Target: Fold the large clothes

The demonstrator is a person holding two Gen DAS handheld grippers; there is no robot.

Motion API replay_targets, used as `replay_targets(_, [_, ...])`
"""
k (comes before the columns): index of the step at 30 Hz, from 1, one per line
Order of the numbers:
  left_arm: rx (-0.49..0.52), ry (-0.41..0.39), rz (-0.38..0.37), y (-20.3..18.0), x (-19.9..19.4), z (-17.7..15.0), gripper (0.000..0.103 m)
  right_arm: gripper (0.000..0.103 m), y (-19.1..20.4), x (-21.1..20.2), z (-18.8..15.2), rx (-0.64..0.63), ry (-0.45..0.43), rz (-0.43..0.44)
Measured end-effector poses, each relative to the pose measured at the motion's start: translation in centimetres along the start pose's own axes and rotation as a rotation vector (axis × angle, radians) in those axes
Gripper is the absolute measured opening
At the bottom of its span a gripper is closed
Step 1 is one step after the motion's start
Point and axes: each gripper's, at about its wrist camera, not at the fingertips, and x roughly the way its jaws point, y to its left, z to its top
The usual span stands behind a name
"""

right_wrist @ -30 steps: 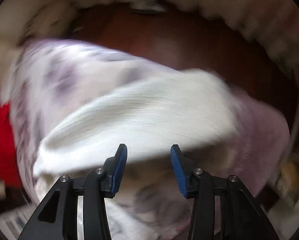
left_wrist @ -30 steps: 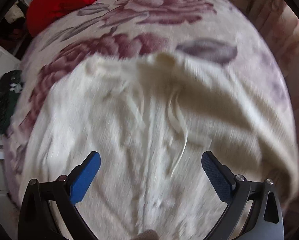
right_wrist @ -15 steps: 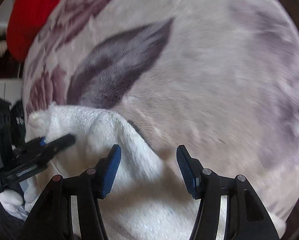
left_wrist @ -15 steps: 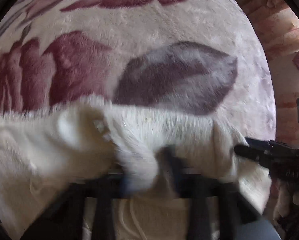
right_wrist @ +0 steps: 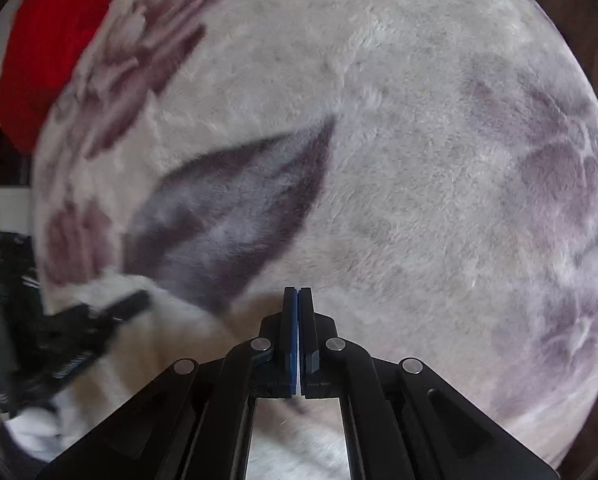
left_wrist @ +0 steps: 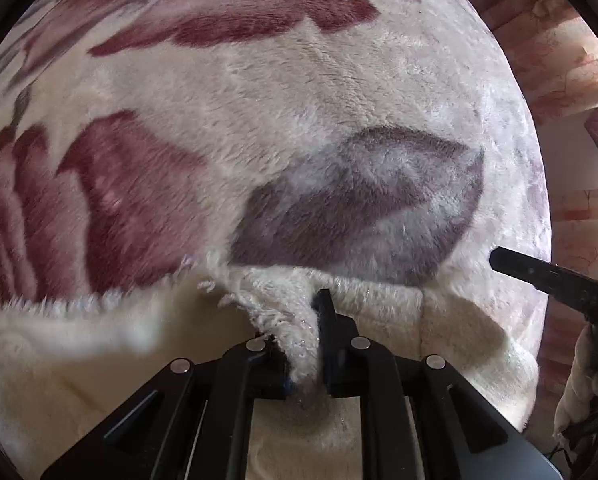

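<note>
A fluffy cream-white garment (left_wrist: pixel 99 344) lies on the floral blanket (left_wrist: pixel 299 80) that covers the bed. My left gripper (left_wrist: pixel 311 320) is shut on a bunched fold of the garment's top edge (left_wrist: pixel 295 328). The right gripper shows at the right edge of the left wrist view (left_wrist: pixel 547 276), by the garment's right corner. In the right wrist view my right gripper (right_wrist: pixel 297 296) has its fingers pressed together, and a thin white sliver shows between the pads low down. The garment (right_wrist: pixel 171 344) lies below and left of it, and the left gripper (right_wrist: pixel 111 312) shows at the left.
A red pillow or cloth (right_wrist: pixel 47 52) lies at the far left end of the bed. The blanket has dark red roses and a grey-purple leaf (left_wrist: pixel 363 200). A brick-patterned wall (left_wrist: pixel 559 60) stands beyond the bed's right edge.
Both grippers have come down to the garment's top edge and gone from open to shut. The left one has taken hold of a fold of the cloth.
</note>
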Motion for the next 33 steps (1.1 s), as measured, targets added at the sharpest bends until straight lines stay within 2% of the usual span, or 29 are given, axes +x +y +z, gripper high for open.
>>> replay_targets(2, [0.002, 0.001, 0.003, 0.9, -1.3, -0.7, 0.017, 0.002, 0.0, -1.6, -1.2, 0.010, 0.012, 0.068])
replay_targets(4, [-0.003, -0.043, 0.031, 1.7, -3.3, -1.9, 0.037, 0.003, 0.2, -3.1, -3.2, 0.023, 0.008, 0.134])
replay_targets(5, [-0.008, -0.072, 0.057, 2.1, -4.5, -2.6, 0.042, 0.003, 0.9, -3.1, -4.0, 0.026, 0.008, 0.173])
replay_targets(7, [-0.013, -0.109, 0.091, 2.9, -5.9, -3.5, 0.067, 0.003, 1.7, -3.0, -5.9, 0.037, 0.021, 0.203])
replay_targets(8, [-0.021, -0.132, 0.118, 3.1, -6.5, -3.9, 0.070, 0.003, 2.5, -2.3, -6.5, 0.033, 0.039, 0.228])
replay_targets(11, [-0.028, -0.182, 0.200, 3.4, -7.3, -4.5, 0.070, 0.003, 5.3, 1.3, -7.8, -0.013, 0.157, 0.325])
replay_targets(12, [-0.029, -0.186, 0.211, 3.6, -7.3, -4.5, 0.070, 0.003, 6.0, 2.7, -8.2, -0.045, 0.200, 0.302])
replay_targets(13, [-0.031, -0.185, 0.227, 3.2, -6.7, -4.5, 0.070, 0.003, 6.5, 4.1, -8.4, -0.076, 0.207, 0.231])
replay_targets(15, [-0.030, -0.169, 0.241, 3.1, -5.9, -4.7, 0.070, 0.000, 6.4, 5.6, -7.9, -0.107, 0.173, 0.091])
replay_targets(18, [-0.032, -0.157, 0.261, 3.1, -5.1, -5.1, 0.070, 0.000, 5.1, 4.8, -6.1, -0.083, 0.040, -0.036])
replay_targets(19, [-0.033, -0.152, 0.260, 3.2, -4.8, -5.1, 0.070, 0.000, 4.3, 4.2, -5.4, -0.060, 0.003, -0.053])
replay_targets(22, [-0.040, -0.140, 0.245, 3.4, -4.6, -5.3, 0.070, 0.000, 2.9, 3.7, -4.5, -0.016, 0.021, -0.001])
replay_targets(25, [-0.044, -0.136, 0.190, 4.2, -5.6, -6.0, 0.070, 0.011, 2.7, 2.2, -5.2, -0.008, 0.047, 0.037])
replay_targets(27, [-0.032, -0.124, 0.164, 5.2, -6.6, -7.6, 0.070, 0.047, 2.3, 0.3, -6.5, 0.019, 0.027, 0.070])
replay_targets(29, [-0.034, -0.105, 0.146, 6.0, -7.3, -10.0, 0.070, 0.053, 2.4, -1.0, -7.7, 0.052, 0.004, 0.105])
replay_targets(31, [-0.035, -0.061, 0.114, 6.3, -7.5, -13.1, 0.070, 0.053, 1.1, -2.8, -10.2, 0.104, -0.011, 0.128])
replay_targets(33, [-0.042, -0.033, 0.120, 6.0, -7.8, -16.0, 0.070, 0.053, 0.2, -4.1, -12.3, 0.149, -0.021, 0.135])
